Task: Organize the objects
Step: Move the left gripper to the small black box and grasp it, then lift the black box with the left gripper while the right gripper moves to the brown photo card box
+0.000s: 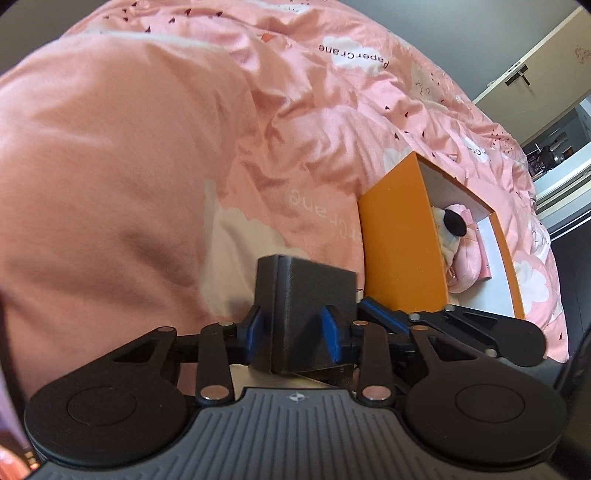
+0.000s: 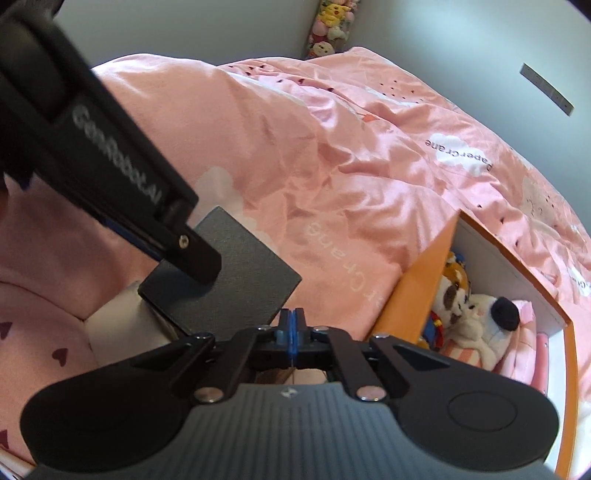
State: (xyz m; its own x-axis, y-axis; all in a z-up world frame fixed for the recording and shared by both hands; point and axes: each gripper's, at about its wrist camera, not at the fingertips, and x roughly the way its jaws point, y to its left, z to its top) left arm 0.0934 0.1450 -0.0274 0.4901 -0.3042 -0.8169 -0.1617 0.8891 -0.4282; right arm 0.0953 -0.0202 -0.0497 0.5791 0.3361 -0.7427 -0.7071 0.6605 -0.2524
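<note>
My left gripper (image 1: 293,326) is shut on a dark grey box (image 1: 304,306) and holds it above the pink bed cover. The same box (image 2: 236,284) shows in the right wrist view, with the left gripper's black body (image 2: 110,158) over it. My right gripper (image 2: 291,332) is shut with its blue pads pressed together and nothing between them, just right of the box. An open orange storage box (image 1: 399,240) lies on the bed to the right, holding plush toys (image 2: 476,314) and a pink item (image 1: 469,266).
A rumpled pink duvet (image 1: 314,129) covers the bed, with a pink pillow (image 1: 103,166) bulging at the left. A white object (image 2: 118,325) sits under the grey box. A stack of plush toys (image 2: 332,26) stands in the far corner. A doorway (image 1: 554,155) opens at the far right.
</note>
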